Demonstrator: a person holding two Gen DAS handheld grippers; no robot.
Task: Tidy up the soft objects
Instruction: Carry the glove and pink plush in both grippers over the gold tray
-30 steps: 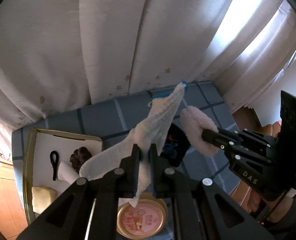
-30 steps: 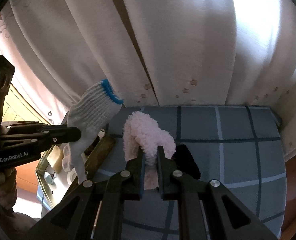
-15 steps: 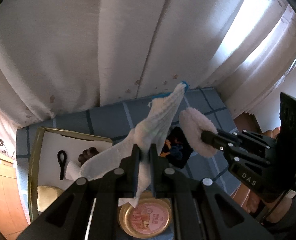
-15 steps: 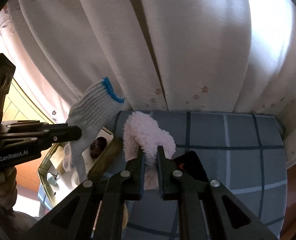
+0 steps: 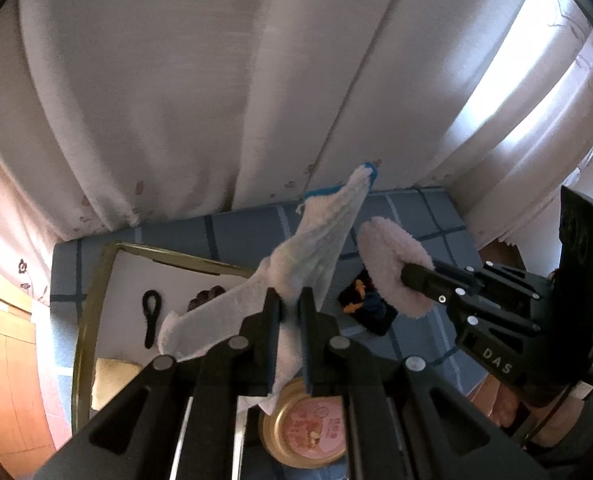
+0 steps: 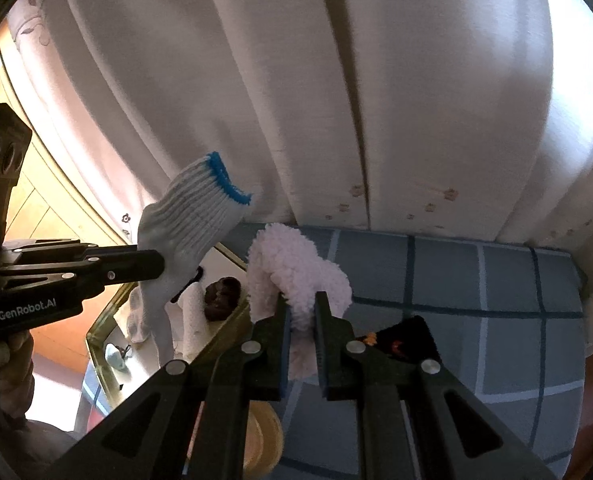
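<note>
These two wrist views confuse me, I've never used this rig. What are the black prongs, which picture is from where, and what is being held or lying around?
There is no robot arm: a person carries a two-finger black gripper in each hand, and a fisheye camera on each looks forward along its fingers.

In the left wrist view, the left gripper is shut on a white glove with a blue cuff. The right gripper appears at the right edge.

In the right wrist view, the right gripper is shut on a fluffy pink sock.

Below lies a blue checked cloth. On it sit a gold-rimmed tray holding a black loop and a brown lump, a dark patterned item, and a round tin.
</note>
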